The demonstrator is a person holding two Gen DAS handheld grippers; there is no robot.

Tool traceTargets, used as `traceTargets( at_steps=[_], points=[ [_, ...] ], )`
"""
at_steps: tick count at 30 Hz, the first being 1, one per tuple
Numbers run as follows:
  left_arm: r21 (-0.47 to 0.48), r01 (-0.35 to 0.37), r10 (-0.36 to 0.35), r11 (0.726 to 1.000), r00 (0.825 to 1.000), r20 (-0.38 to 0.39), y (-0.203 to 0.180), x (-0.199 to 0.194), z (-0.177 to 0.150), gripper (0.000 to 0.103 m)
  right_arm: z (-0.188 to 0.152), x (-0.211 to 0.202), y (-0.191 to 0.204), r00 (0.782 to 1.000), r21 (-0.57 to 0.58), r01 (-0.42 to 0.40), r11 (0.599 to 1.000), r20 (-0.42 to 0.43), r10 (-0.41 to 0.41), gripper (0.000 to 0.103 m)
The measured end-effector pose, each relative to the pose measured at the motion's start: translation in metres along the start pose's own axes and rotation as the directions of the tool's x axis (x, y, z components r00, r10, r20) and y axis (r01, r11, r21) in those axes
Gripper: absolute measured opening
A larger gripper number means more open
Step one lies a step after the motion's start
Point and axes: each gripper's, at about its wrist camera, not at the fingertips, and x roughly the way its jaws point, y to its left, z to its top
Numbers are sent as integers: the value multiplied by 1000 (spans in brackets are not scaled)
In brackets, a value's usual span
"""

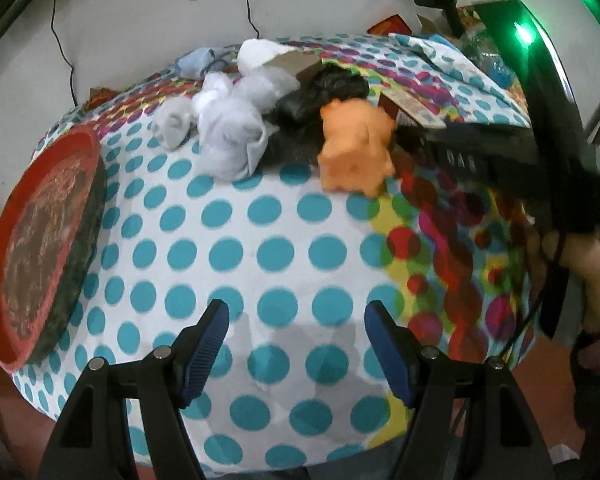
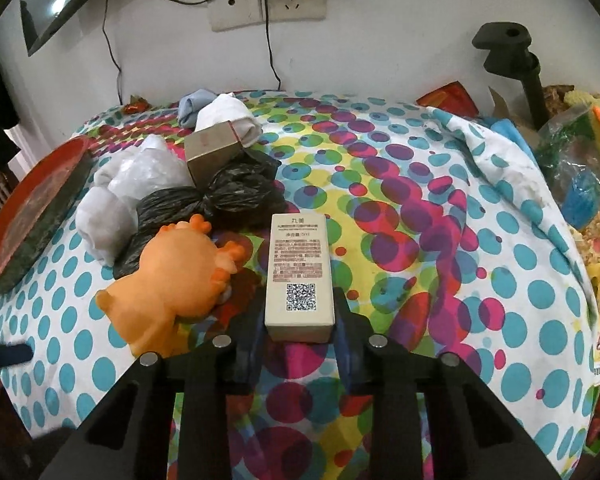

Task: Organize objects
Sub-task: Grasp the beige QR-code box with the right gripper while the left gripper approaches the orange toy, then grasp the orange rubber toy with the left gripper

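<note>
Item: cream box, printed with a QR code, clamped at its near end between the right gripper jaws, beside the orange toy mid-tabletop. Left gripper: jaws apart, empty, over the near edge of the dotted cloth. Handling: keep the box level, clear the toy and black bag, set it flat.

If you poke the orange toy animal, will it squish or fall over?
The orange toy animal looks like soft rubber, so it would probably squish a bit. It already lies on its side on the dotted cloth, so it would likely slide or rock rather than topple. It seems light.
</note>
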Motion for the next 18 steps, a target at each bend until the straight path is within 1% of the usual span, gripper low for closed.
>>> traceTargets(
  at_steps=[4, 5, 6, 7, 9, 14, 18],
  points=[
    [53, 5, -5, 999, 1000, -8, -8, 0, 20, 72, -4, -9, -8, 1000, 25, -14, 1000, 20, 13, 27],
    [50, 14, -13, 999, 1000, -14, -9, 0, 24, 72, -5, -10, -10, 1000, 33, -18, 999, 17, 17, 27],
    [46, 42, -41, 998, 999, -25, -10, 1, 31, 72, -7, -12, -13, 1000, 46, -24, 999, 14, 24, 27],
    [43, 55, -54, 998, 998, -34, -12, 2, 36, 72, -9, -12, -16, 999, 57, -31, 998, 15, 30, 27],
    [41, 71, -70, 997, 997, -38, -15, 1, 46, 72, -13, -14, -21, 998, 80, -54, 995, 16, 53, 27],
    [85, 56, -53, 995, 998, -41, -29, 2, 72, 72, -19, -14, -29, 997, 105, -77, 991, 17, 76, 27],
    [95, 60, -54, 994, 996, -70, -33, 12, 87, 72, -19, -14, -29, 996, 100, -84, 991, 22, 82, 27]
  ],
)
